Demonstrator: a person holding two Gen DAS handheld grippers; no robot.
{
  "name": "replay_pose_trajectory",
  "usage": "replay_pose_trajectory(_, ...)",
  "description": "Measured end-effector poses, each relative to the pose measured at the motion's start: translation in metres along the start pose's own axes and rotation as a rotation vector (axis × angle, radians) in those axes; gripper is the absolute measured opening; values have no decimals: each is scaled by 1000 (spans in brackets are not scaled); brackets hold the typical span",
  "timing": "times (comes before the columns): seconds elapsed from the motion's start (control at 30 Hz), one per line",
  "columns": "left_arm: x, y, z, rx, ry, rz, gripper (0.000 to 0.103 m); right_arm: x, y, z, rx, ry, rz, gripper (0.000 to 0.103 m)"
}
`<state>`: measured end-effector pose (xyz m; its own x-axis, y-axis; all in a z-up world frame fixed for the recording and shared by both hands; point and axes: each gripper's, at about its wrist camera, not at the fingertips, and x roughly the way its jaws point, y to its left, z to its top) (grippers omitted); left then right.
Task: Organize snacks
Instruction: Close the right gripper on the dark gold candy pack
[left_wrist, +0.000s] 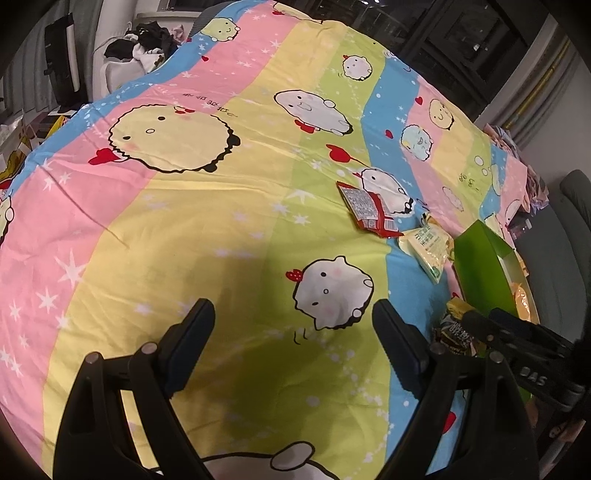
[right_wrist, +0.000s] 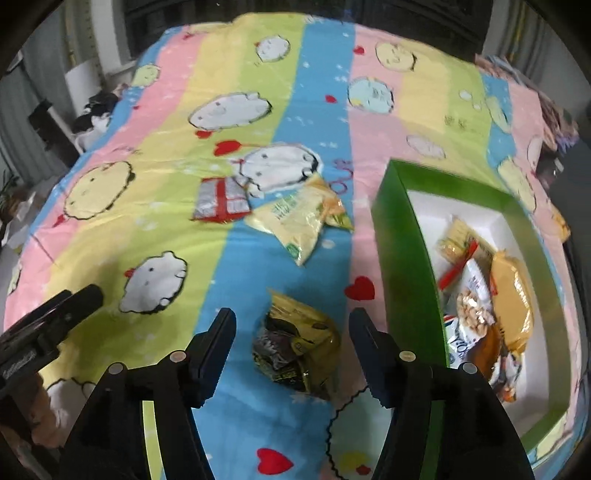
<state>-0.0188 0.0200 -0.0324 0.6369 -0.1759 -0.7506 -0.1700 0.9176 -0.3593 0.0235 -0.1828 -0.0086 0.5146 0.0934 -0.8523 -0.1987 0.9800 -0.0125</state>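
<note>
The right gripper (right_wrist: 291, 339) is hovering with its jaws spread wide around a yellow snack bag (right_wrist: 299, 347) lying on the bedsheet (right_wrist: 147, 192), not gripping it. At three o'clock the green box (right_wrist: 406, 243) is holding several packets, while the left gripper (left_wrist: 293, 343) is hanging released over bare sheet, with a red packet (left_wrist: 369, 208) and a pale bag (left_wrist: 430, 245) lying at one o'clock.

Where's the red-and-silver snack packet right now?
In the right wrist view, the red-and-silver packet lies on the bedsheet left of centre, beside the pale yellow packet, well left of the green box.
</note>
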Motion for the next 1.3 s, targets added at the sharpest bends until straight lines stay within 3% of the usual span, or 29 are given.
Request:
replay_pose_trajectory(0.13, 1, 0, 0, 3, 0, 3, 87, 22, 3, -2, -15, 53, -18, 64)
replay_pose_trajectory(0.23, 0, 1, 0, -1, 2, -2, 87, 42, 3, -5, 19, 117, 37, 64)
replay_pose_trajectory(0.4, -1, 2, 1, -9, -6, -5, 87, 44, 10, -7, 31, 74, 74, 55)
replay_pose_trajectory(0.57, -7, 11, 6, -44, -27, -4, 87, 32, 31, -10, -15, 93, 345, 55)
replay_pose_trajectory(0.7, -12, 21, 10, -84, -41, -4, 87, 33, 47, -14, -47, 163, 474, 56)
replay_pose_trajectory(0.77, -12, 23, 11, -95, -35, -12, 87, 33, 48, -14, -55, 181, 453, 58)
replay_pose_trajectory(0.87, -11, 21, 11, -90, -20, -31, 87, 21, 37, -12, -27, 146, 420, 68)
replay_pose_trajectory(1.13, -4, -3, 1, -1, 114, -199, 84, -4, -3, -4, 141, 51, 488, 69)
replay_pose_trajectory(1.3, 3, -23, -13, 66, 198, -283, 75, 1, -4, -3, 183, 79, 544, 69)
